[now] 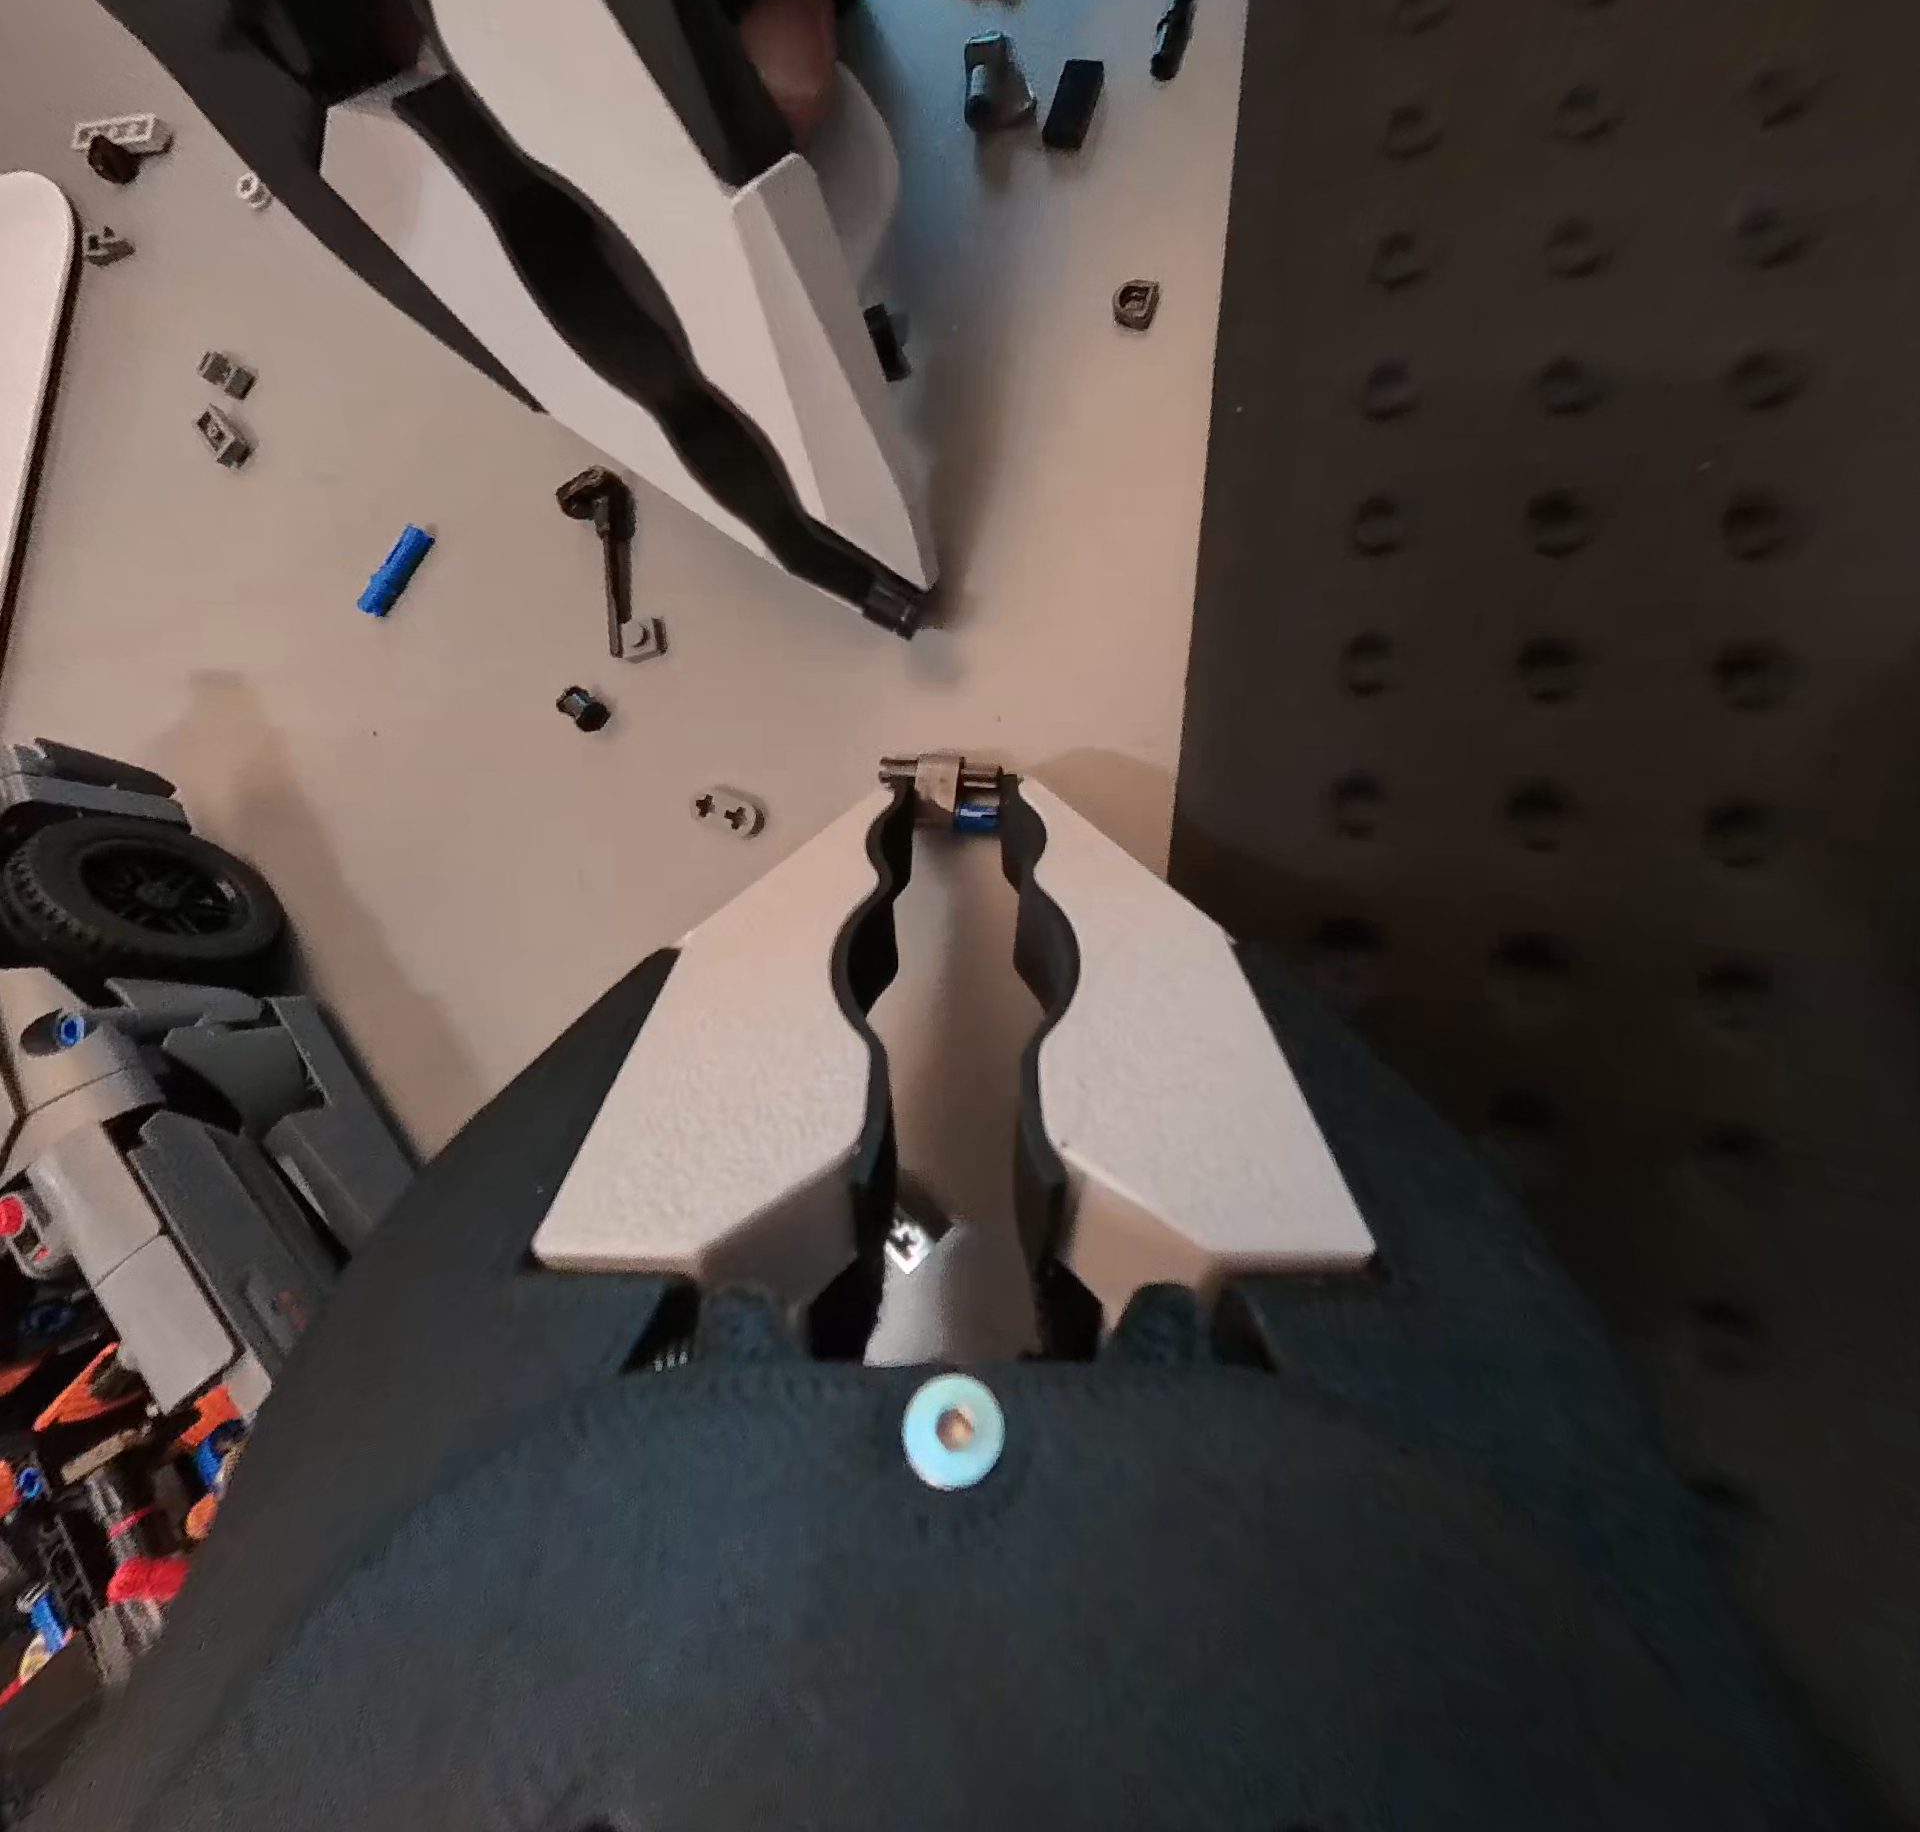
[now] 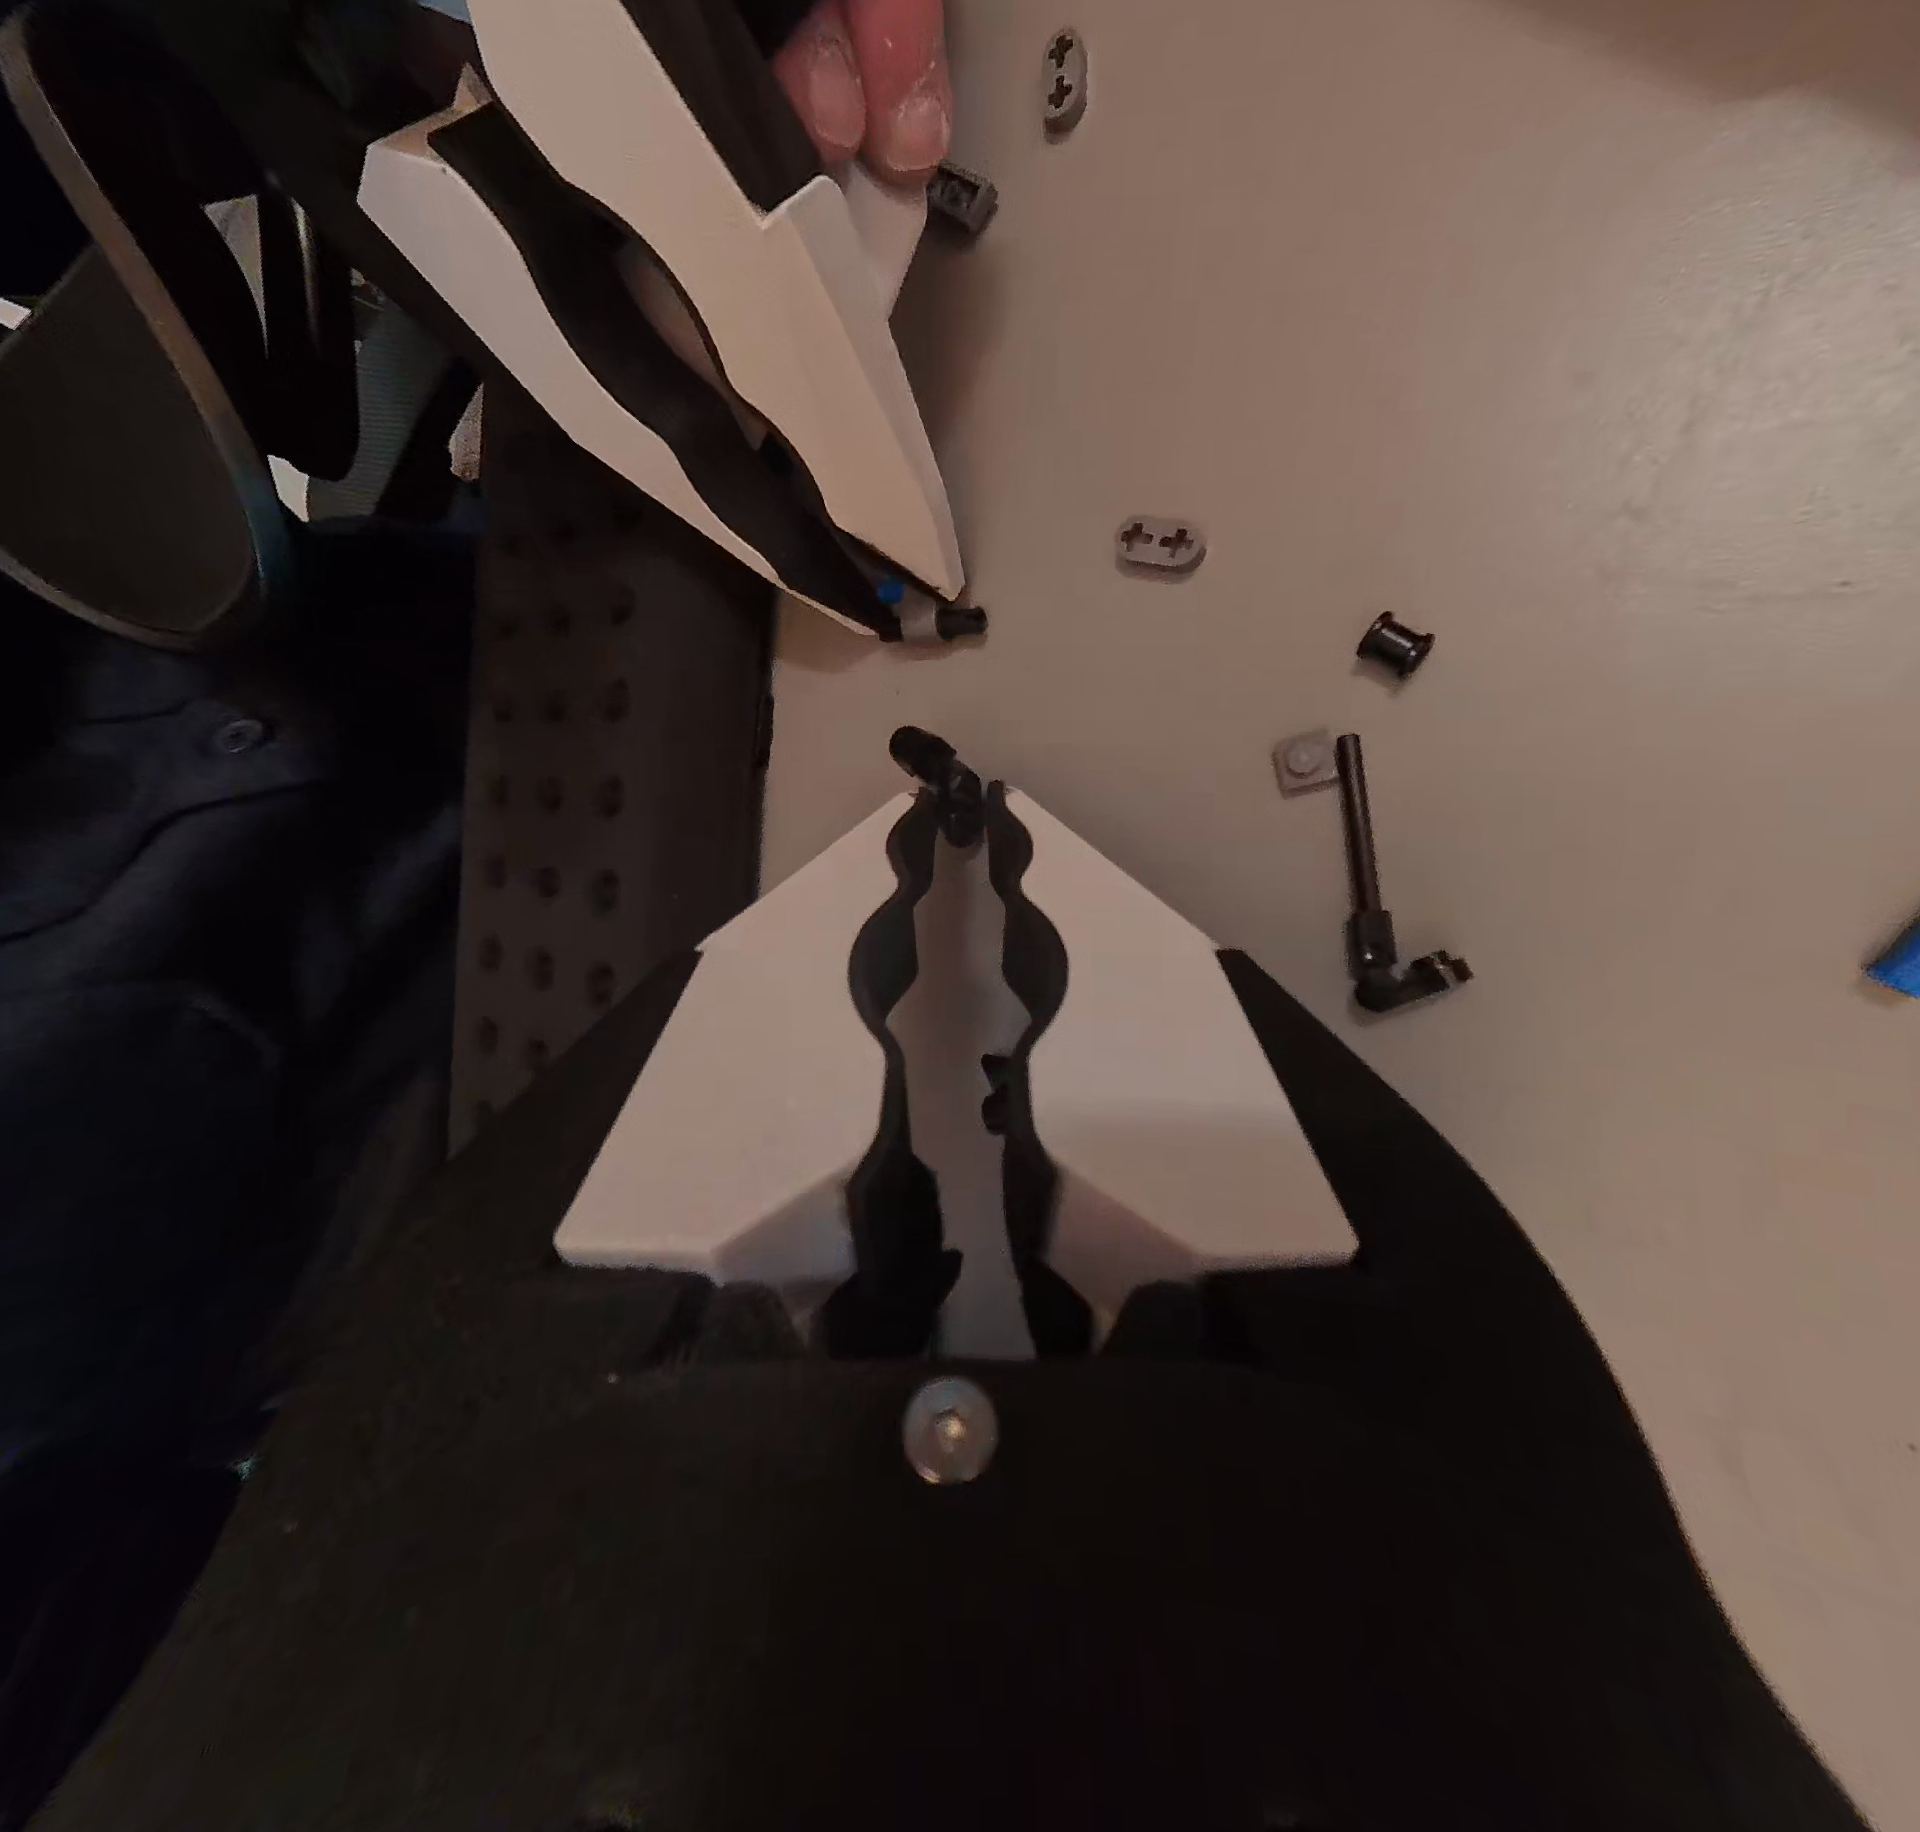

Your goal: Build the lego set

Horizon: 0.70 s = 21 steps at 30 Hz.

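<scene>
A small grey and blue piece [image 1: 951,790] is pinched at the tips of the left hand-held gripper [image 1: 951,795]; a black pin [image 2: 940,774] is pinched by the right hand-held gripper [image 2: 956,811], above the counter [image 2: 1455,432].

I see bare worktop [image 1: 997,681] gap between my two fingertips pairs. Studded dark mat [image 1: 1558,639] at 3 o'clock; model car [image 1: 135,1107] blocks 8 o'clock; loose pieces scattered 10–12 o'clock.

In the left wrist view, the car [image 1: 125,1211] sits lower left on the table [image 1: 436,743], loose pieces [image 1: 613,556] scattered above it, the studded mat [image 1: 1558,535] along the right.
</scene>
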Tool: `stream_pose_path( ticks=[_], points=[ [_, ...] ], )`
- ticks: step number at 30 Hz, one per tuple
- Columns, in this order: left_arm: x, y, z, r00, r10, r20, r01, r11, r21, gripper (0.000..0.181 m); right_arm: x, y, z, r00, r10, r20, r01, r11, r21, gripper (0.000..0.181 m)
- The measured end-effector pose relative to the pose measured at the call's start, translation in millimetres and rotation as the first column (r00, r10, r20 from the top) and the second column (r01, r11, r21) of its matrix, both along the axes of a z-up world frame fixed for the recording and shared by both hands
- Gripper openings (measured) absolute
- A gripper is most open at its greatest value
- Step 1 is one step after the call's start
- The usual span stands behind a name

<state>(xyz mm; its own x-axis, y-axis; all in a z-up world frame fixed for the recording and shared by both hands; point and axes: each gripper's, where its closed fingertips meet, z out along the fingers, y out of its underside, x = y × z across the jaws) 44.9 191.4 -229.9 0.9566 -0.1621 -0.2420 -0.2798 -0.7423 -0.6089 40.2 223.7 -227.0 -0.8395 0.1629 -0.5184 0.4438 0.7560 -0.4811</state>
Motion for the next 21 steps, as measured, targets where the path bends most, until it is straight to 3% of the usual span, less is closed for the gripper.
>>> stream_pose_path(
  ticks=[15,21],
  points=[
    [-9.3,-1.6,-0.2,0.998,0.060,0.016,-0.060,0.998,0.004,0.013,-11.2,-3.1,16.2,0.988,0.001,-0.157,-0.010,0.999,-0.053,0.013],
    [-20.6,-1.1,9.0,0.993,0.090,-0.080,-0.087,0.996,0.037,0.013,-20.5,-8.3,26.3,0.989,-0.068,-0.131,0.051,0.991,-0.128,0.014]
  ],
)
